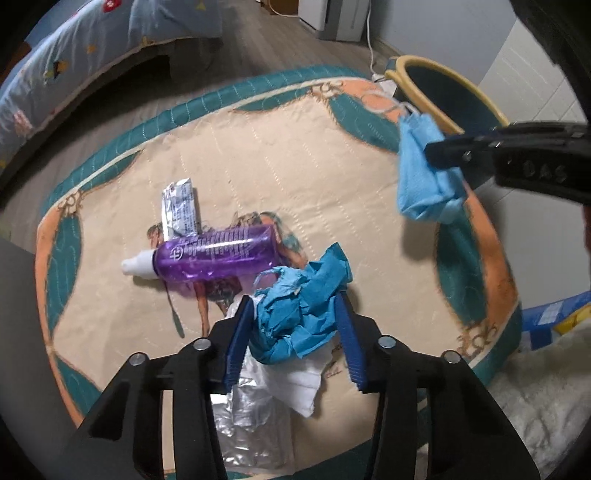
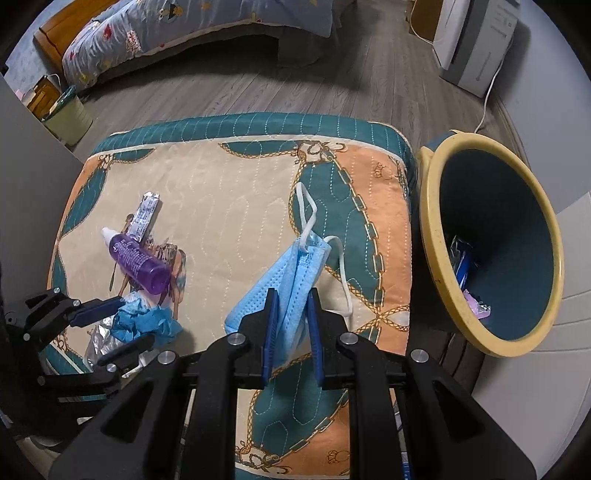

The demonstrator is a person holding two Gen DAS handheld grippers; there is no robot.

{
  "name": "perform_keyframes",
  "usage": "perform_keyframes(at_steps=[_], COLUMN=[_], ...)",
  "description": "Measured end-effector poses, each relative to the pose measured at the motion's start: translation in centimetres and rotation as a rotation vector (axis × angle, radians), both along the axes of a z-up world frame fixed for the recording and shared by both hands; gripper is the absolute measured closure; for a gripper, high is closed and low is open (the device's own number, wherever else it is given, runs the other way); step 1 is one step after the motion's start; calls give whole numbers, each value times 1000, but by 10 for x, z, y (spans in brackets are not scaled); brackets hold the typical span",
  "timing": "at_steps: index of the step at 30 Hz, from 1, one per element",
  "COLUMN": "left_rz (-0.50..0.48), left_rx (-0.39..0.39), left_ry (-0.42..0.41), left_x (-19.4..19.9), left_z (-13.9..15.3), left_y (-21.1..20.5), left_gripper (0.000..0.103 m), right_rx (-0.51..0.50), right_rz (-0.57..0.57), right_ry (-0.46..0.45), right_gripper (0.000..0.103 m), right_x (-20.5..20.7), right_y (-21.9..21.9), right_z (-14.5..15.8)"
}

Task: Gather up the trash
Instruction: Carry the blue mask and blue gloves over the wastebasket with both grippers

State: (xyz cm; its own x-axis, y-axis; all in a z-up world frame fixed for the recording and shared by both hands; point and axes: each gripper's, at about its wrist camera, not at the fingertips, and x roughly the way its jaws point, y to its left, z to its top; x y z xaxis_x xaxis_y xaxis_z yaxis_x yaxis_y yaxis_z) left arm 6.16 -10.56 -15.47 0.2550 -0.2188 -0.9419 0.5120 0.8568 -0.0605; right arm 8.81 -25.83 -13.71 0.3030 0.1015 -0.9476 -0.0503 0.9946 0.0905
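My left gripper [image 1: 293, 314] is closed around a crumpled blue paper wad [image 1: 299, 314] near the cushion's front edge; it also shows in the right wrist view [image 2: 110, 325] with the wad [image 2: 147, 325]. My right gripper [image 2: 291, 310] is shut on a light blue face mask [image 2: 284, 280] and holds it above the cushion, left of the yellow-rimmed bin [image 2: 436, 258]. In the left wrist view the mask [image 1: 421, 177] hangs from the right gripper [image 1: 443, 153] in front of the bin [image 1: 447, 77]. A purple bottle [image 1: 214, 254] and a silver wrapper [image 1: 179, 212] lie on the cushion.
White tissue [image 1: 295, 384] and clear crinkled plastic [image 1: 251, 417] lie under the left gripper. The patterned cushion [image 2: 240, 192] sits on a wooden floor. The bin holds some wrappers [image 2: 461, 266]. A bed [image 2: 184, 33], a green bucket [image 2: 68, 118] and a white appliance [image 2: 476, 40] stand beyond.
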Motion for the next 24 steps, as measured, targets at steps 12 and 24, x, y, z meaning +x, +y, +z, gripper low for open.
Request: perform_keyframes(at_steps=[12,24], left_rz=[39,59], left_rx=[-70,-95], left_ry=[-167,-269], left_x=[7,9], left_z=[52,82], left_y=[7,10], left_gripper=[59,59], right_rx=[28,42], right_rz=[-54,-44], right_ry=[-75,-218], right_gripper=[87,87], right_x=[4,8], right_y=[-18,-35], right_z=[24,69])
